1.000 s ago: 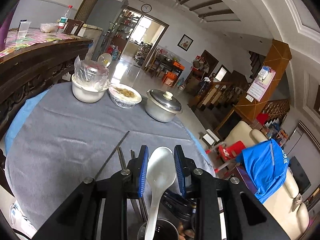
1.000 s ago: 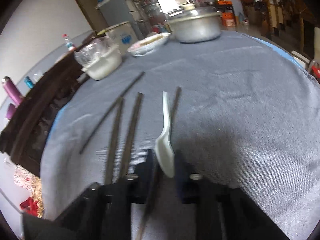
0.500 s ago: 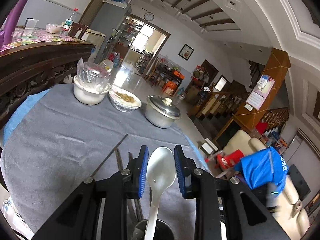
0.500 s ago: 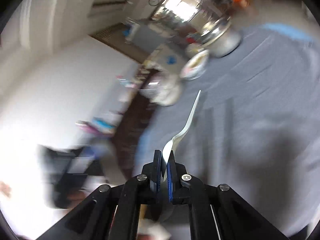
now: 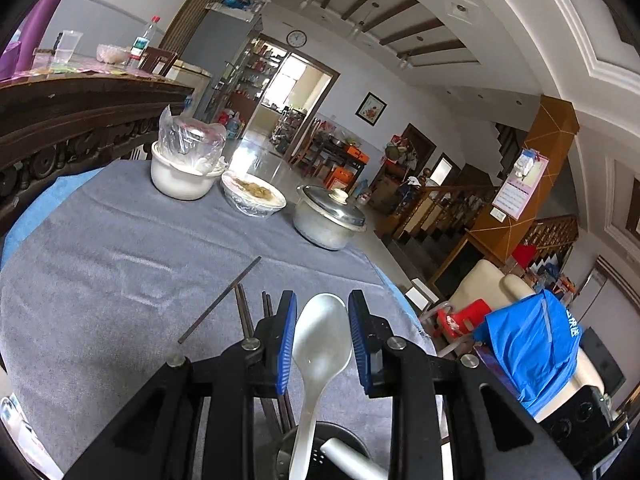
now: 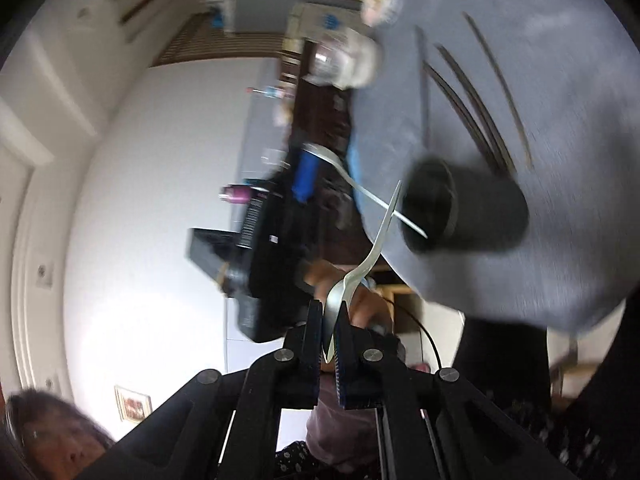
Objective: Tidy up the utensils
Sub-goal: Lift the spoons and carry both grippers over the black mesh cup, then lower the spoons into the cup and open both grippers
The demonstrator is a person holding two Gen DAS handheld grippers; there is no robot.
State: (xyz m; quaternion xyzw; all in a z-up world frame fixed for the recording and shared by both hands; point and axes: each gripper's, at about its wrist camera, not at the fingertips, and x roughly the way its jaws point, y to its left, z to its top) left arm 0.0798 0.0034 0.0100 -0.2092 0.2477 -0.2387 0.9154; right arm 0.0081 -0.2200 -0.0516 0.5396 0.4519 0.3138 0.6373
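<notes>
Gripping a white ceramic soup spoon [image 6: 340,304] by its bowl, the right tongs [image 6: 329,344] are clamped tight, the handle jutting ahead of them toward the mouth of the dark cylindrical utensil holder [image 6: 464,204]. The left tongs [image 5: 322,344] stand part-open around the bowl of a second white spoon [image 5: 320,344]; I cannot tell whether their blue pads press on it. Its handle dips below them into the holder. Dark chopsticks [image 5: 244,312] lie on the grey-clothed table [image 5: 100,272], ahead and left of the left tongs. The likely trouble: both spoons crowd one opening, so the handles may clash and tip the holder. A pinch on a smooth, curved bowl could also slip.
</notes>
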